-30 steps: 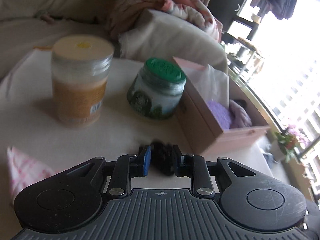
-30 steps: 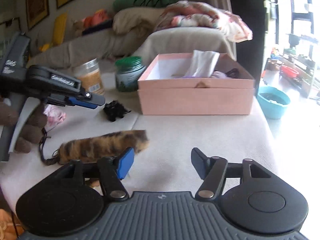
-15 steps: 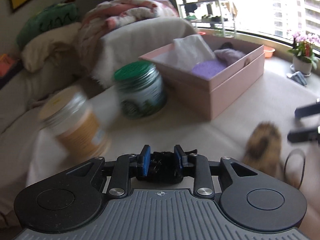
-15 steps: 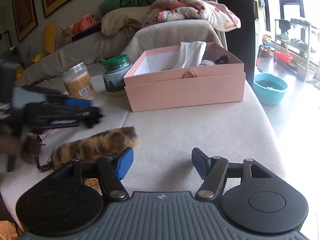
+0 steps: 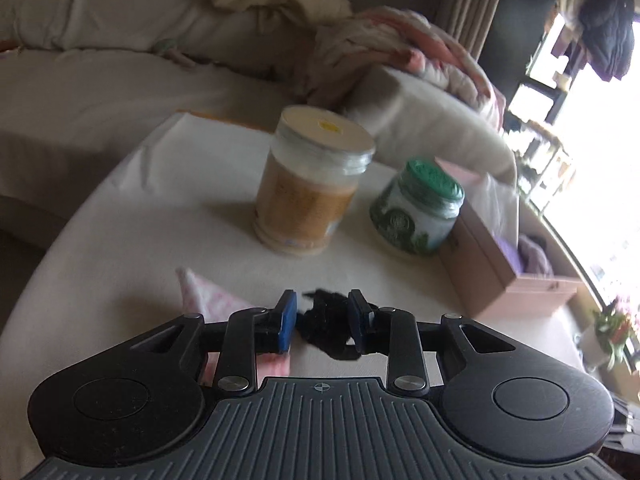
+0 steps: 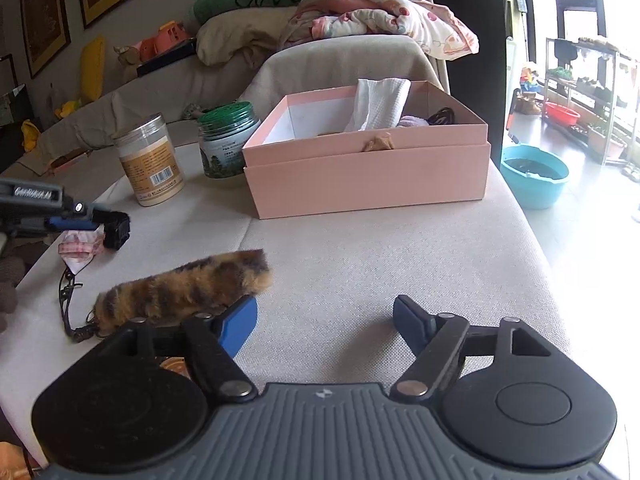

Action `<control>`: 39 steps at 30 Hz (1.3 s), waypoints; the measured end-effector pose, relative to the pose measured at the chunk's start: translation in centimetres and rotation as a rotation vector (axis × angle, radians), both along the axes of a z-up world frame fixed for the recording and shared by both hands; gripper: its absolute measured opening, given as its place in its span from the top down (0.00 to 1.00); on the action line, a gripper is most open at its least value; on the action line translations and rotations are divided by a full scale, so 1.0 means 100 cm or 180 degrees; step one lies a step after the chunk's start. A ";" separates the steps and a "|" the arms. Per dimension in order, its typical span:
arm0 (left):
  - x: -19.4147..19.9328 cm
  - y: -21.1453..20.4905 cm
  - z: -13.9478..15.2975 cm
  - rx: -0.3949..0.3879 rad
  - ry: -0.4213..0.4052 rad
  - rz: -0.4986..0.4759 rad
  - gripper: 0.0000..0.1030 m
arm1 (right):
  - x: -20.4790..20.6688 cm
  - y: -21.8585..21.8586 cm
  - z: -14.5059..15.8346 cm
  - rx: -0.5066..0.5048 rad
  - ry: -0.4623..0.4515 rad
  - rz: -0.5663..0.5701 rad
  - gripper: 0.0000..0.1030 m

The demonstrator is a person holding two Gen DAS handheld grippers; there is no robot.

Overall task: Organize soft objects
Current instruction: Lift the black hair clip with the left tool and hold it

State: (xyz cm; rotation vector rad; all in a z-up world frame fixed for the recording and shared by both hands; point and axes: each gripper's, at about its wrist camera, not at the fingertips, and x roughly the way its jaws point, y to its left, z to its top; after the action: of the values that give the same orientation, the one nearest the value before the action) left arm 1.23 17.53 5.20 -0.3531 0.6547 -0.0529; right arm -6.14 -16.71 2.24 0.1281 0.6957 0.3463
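Black fuzzy scrap [image 5: 326, 326] pinched between the blue pads of the left hand-held gripper [image 5: 322, 320], raised just off the worktop [image 6: 360, 264] above a pink checked cloth [image 6: 80, 246], likely bound for the pink box [image 6: 368, 176] beyond. Box open-topped, already holding a white tissue [image 6: 380, 104], something purple and a dark item, so apparently serving as the collecting bin for soft things. Furry striped tail-like piece [image 6: 184, 292] lying flat near the front edge, cord trailing to its left, just ahead of the right hand-held gripper [image 6: 324, 328], jaws spread wide and holding nothing, seemingly poised for that piece. Two hard jars, tan-labelled [image 6: 150, 160] and green-lidded [image 6: 226, 144], standing upright beside the box's left end, probably not part of the sorting. Sofa with piled bedding behind; blue basin [image 6: 534, 174] on the floor to the right. Carry to the box judged short, with the jars the only things to clear.
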 end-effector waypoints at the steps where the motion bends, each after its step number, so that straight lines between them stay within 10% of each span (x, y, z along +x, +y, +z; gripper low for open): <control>1: 0.004 -0.004 0.000 0.0052 0.0003 -0.0089 0.70 | 0.000 0.000 0.000 0.0002 0.0000 0.0004 0.25; 6: 0.008 -0.054 -0.005 0.0644 -0.0065 -0.0879 0.69 | -0.001 0.005 0.000 -0.0094 -0.0005 0.0055 0.22; 10: -0.008 -0.065 0.000 0.0880 -0.0153 -0.0696 0.69 | -0.001 0.007 0.000 -0.0145 -0.0009 0.0073 0.21; 16: -0.004 -0.015 -0.009 -0.0157 0.0274 -0.0102 0.69 | -0.001 0.007 0.000 -0.0164 -0.0014 0.0069 0.21; 21: 0.022 -0.013 -0.021 -0.0524 0.0304 -0.0176 0.69 | -0.002 0.007 0.000 -0.0179 -0.0016 0.0069 0.21; 28: 0.067 -0.053 -0.018 0.0220 -0.0064 -0.0747 0.69 | -0.002 0.010 0.000 -0.0222 -0.0018 0.0080 0.20; 39: 0.031 -0.090 -0.013 0.1000 -0.0153 -0.0708 0.67 | -0.001 0.014 0.000 -0.0298 0.0004 0.0149 0.15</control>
State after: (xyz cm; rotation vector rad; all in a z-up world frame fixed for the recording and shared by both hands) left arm 4.37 8.54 3.87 0.0246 0.6410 -0.1680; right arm -6.24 -15.26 2.21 0.0233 0.7159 0.3580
